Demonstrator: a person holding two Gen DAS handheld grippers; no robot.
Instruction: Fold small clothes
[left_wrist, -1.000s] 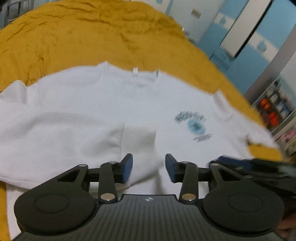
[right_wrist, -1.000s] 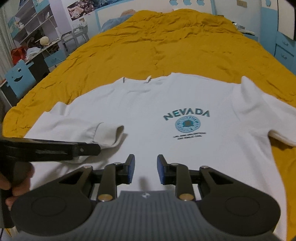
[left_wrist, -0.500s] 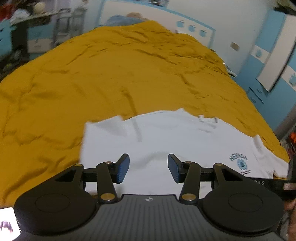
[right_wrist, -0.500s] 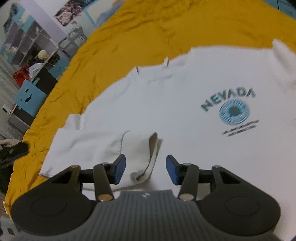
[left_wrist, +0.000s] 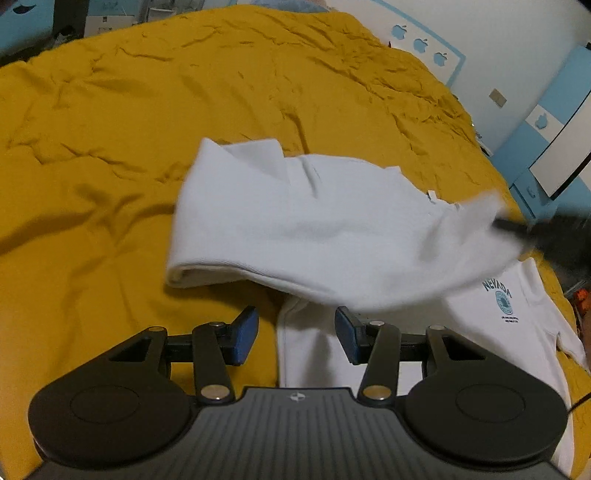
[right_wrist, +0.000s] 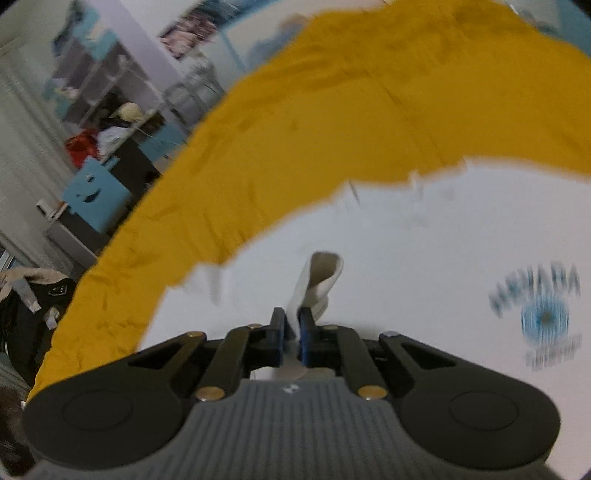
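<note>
One white sweatshirt (left_wrist: 332, 229) on yellow bed (left_wrist: 147, 110), ahead of both grippers | right gripper (right_wrist: 291, 332) clamped on sleeve cuff (right_wrist: 317, 273), sleeve lifted across the body, likely for a fold | left gripper (left_wrist: 295, 332) half-wide, empty, poised just above hem edge | count: two grippers, one garment.

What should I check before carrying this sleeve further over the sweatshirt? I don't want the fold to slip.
1. Right gripper shut on the sleeve cuff: ok.
2. Sleeve lifted clear of the yellow bedspread: ok.
3. Left gripper free, jaws open, holding nothing: ok.
4. Sweatshirt body flat, NEVADA print facing up: ok.
5. Depth of the grip on the cuff: cannot tell, view blurred.
</note>
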